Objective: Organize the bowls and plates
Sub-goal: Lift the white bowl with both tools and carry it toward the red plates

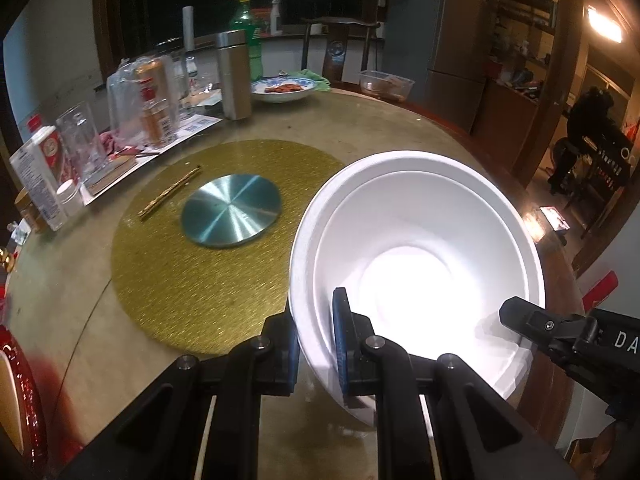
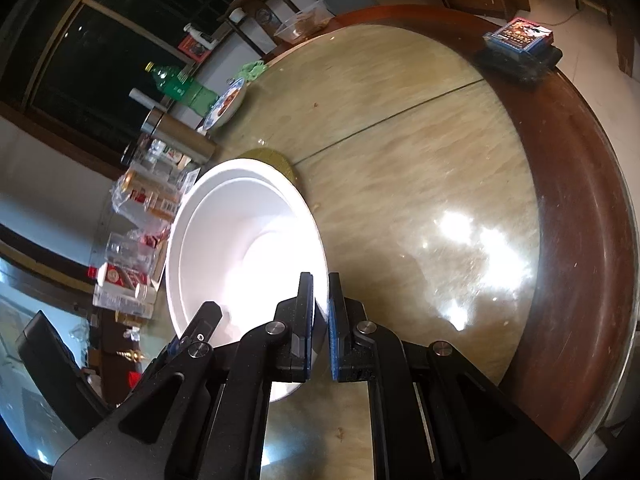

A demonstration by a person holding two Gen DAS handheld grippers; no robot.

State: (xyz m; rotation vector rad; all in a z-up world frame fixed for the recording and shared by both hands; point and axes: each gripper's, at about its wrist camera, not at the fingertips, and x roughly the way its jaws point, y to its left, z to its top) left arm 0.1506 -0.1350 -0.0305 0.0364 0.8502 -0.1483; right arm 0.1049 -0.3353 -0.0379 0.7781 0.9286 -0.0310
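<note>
Two white bowls (image 1: 420,220), one nested inside the other, hang tilted over the near part of the round table, held from both sides. My left gripper (image 1: 316,340) is shut on their left rim, one blue pad outside the outer bowl and one inside the inner bowl. My right gripper (image 1: 516,316) bites the opposite rim. In the right wrist view the right gripper (image 2: 320,320) is shut on the thin rim of the bowls (image 2: 240,208), and the left gripper (image 2: 200,328) shows at the far rim. The bowls' bottoms are washed out by glare.
A gold round mat (image 1: 168,272) carries a metal disc (image 1: 231,210) and chopsticks (image 1: 170,192). At the back stand a patterned plate with food (image 1: 282,90), a steel flask (image 1: 234,76) and a plastic container (image 1: 386,84). Glasses and bottles crowd the left. Boxes (image 2: 520,44) sit near the table's rim.
</note>
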